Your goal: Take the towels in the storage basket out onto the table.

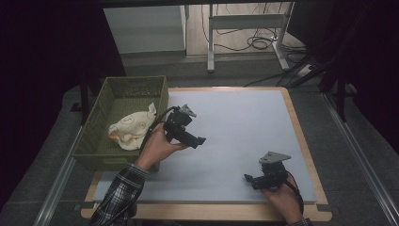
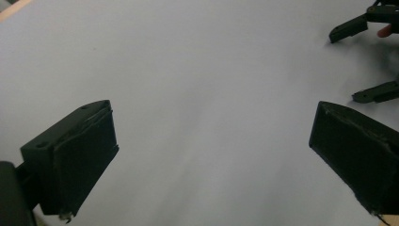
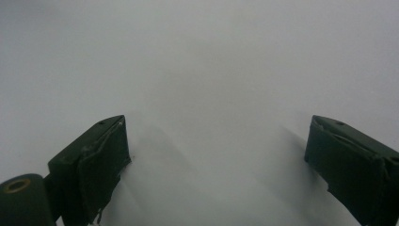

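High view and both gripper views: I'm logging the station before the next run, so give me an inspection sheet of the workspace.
Surface: grey mat on a wooden board, bare between the grippers.
Job's things: cream cloth lying inside the green basket at the mat's left edge.
Clutter: nothing seen.
Grippers: left gripper beside the basket, jaws wide apart, empty; right gripper near the front right, jaws apart, empty.
Cables: one trails from each gripper; more on the floor behind.
Surroundings: white desk legs, dark curtains.

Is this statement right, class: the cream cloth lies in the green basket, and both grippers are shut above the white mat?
Not quite. The cream cloth does lie in the green basket, but the left gripper and right gripper are open, as each gripper view shows, above the white mat.
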The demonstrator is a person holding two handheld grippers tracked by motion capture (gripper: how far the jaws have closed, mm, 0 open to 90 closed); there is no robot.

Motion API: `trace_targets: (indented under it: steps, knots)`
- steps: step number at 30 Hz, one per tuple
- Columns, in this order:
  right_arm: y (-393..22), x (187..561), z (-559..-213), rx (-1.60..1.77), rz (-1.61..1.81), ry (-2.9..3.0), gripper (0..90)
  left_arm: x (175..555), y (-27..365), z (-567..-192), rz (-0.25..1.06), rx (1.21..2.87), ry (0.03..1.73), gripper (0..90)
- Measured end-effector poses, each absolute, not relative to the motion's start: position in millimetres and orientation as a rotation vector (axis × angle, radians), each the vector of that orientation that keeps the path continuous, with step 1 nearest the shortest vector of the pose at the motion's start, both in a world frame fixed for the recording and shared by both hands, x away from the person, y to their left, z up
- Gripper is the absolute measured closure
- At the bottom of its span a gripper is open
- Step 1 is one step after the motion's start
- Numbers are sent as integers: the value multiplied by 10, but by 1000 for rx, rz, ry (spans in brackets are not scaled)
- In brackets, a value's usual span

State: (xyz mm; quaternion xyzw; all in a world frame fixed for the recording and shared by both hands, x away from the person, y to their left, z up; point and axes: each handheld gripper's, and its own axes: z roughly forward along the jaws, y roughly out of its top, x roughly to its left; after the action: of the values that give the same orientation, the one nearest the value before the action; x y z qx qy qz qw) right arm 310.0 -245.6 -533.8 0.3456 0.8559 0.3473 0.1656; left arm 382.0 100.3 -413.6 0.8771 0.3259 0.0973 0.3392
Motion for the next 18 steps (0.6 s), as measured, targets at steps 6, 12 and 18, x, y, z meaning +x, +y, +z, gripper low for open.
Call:
trace_targets:
  steps: [6,12,18]
  knots:
    - [-2455,3100,-5338,984,989,2438,69,3942,1177,-4072,273,2290,874,24]
    - [-2455,3100,-5338,985,990,2437,69,4060,1371,-4032,306,2282,933,30]
    - [-2455,3100,-5338,985,989,2438,69,4129,1577,-3989,313,2272,986,32]
